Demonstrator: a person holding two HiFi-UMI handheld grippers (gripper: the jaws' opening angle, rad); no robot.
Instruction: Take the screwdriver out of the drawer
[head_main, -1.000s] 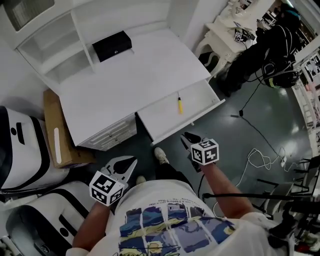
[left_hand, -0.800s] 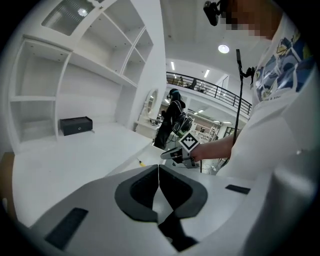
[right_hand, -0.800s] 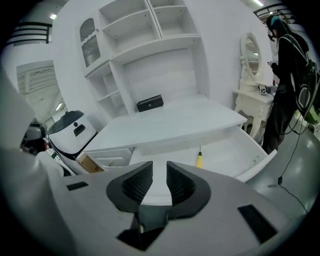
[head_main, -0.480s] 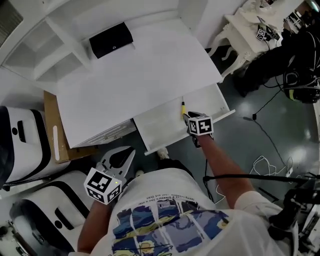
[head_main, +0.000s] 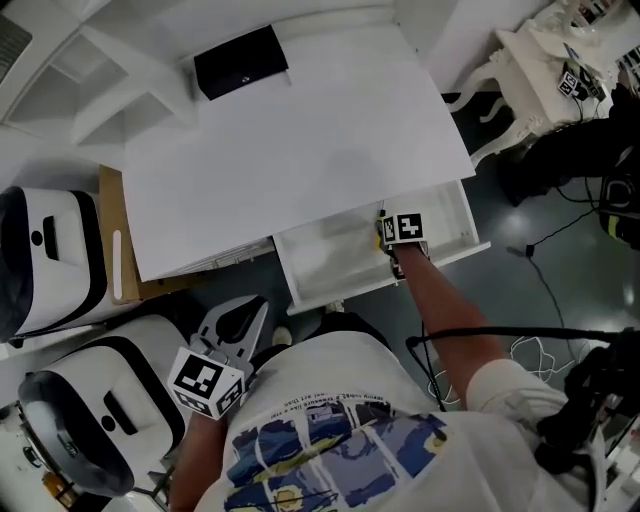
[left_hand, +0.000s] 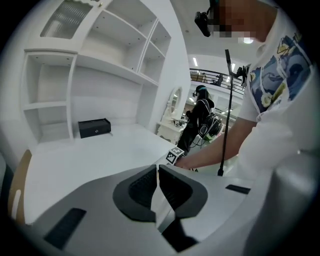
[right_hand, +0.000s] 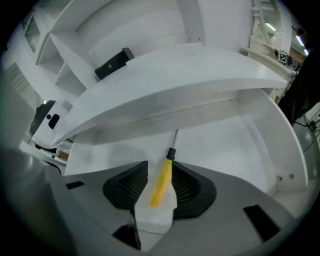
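Right gripper (right_hand: 161, 167) is down in the open white drawer (right_hand: 240, 135), jaws just opening wide and released, straddling the yellow-handled screwdriver (right_hand: 161, 182) that lies on the drawer floor with its shaft toward 12 o'clock, while the left gripper (left_hand: 158, 172), at 7 o'clock in head view, is clenched and empty.

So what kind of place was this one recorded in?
Probably a staged data-collection studio rather than a home: a white desk with hutch shelves, a second white table carrying square marker tags, and a person in black hung with cables and gear.
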